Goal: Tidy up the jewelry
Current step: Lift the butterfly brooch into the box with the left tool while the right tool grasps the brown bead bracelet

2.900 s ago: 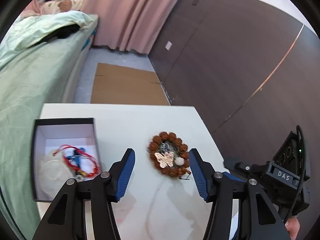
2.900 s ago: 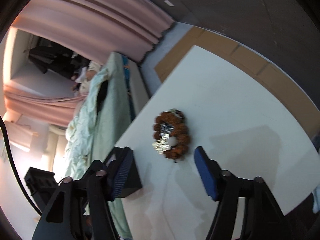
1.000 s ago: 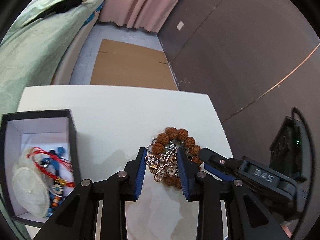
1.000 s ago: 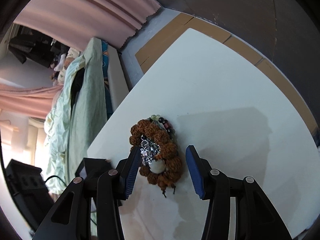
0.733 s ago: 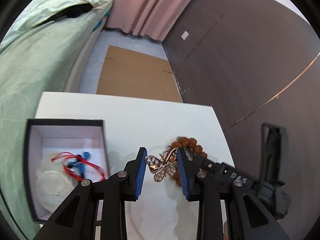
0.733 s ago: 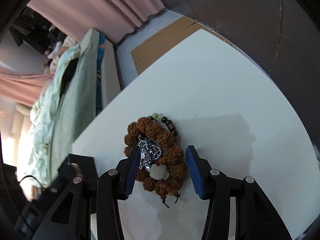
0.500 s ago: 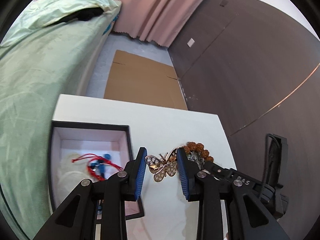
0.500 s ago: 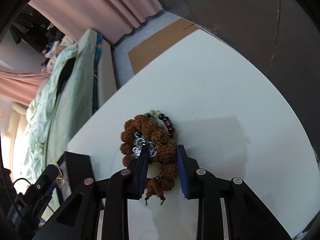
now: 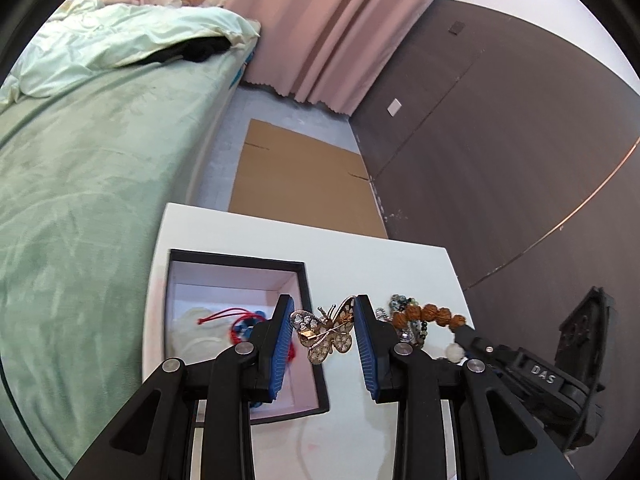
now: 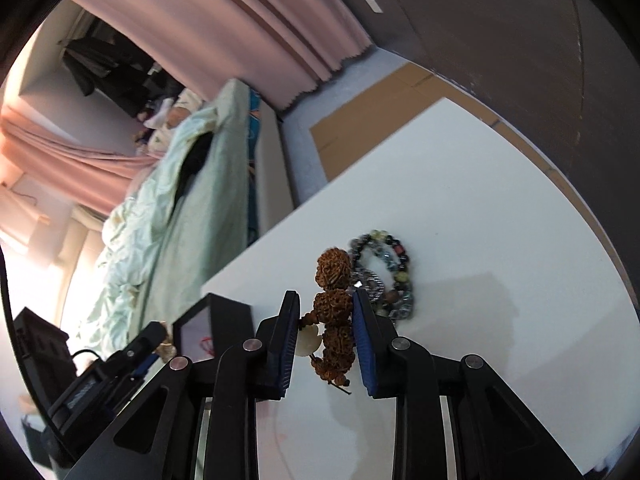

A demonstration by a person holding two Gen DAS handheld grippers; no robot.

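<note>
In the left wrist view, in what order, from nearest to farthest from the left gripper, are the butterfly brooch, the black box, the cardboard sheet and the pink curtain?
1. butterfly brooch: clamped between the left gripper fingers.
2. black box: on the white table, just left of the fingers.
3. cardboard sheet: on the floor past the table's far edge.
4. pink curtain: at the far wall, beyond the cardboard.

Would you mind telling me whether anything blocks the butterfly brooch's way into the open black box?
Nothing visible does. The left claw holds the butterfly brooch just over the near right wall of the black box, which is open on top.
</note>
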